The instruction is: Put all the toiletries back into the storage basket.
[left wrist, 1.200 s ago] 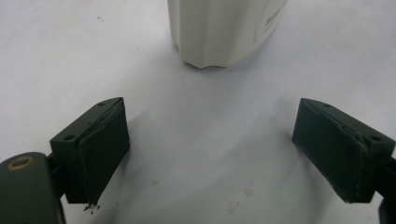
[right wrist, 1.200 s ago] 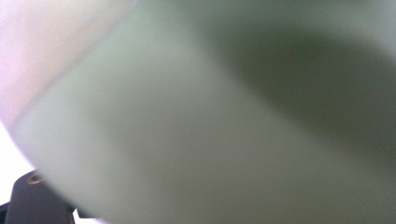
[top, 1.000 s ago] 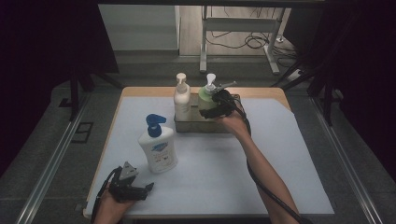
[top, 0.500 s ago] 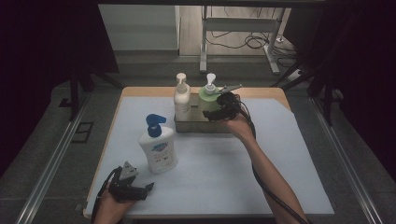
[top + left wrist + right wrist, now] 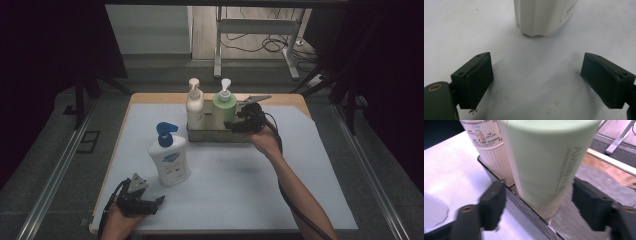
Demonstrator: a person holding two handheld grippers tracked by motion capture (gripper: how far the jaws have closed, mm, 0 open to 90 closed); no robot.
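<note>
A: Where's the right hand-held gripper (image 5: 235,121)?

B: Arm stretched forward over the counter (image 5: 300,170), jaws level beside the green bottle (image 5: 224,111) standing in the metal tray (image 5: 220,134). They have just been closing; the bottle sits between them, untouched on both sides.

A: And the left hand-held gripper (image 5: 159,200)?

B: Resting low at the near edge, jaws wide, nothing between them, near the white bottle (image 5: 169,160). That bottle's top is cut off in the left gripper view.
</note>
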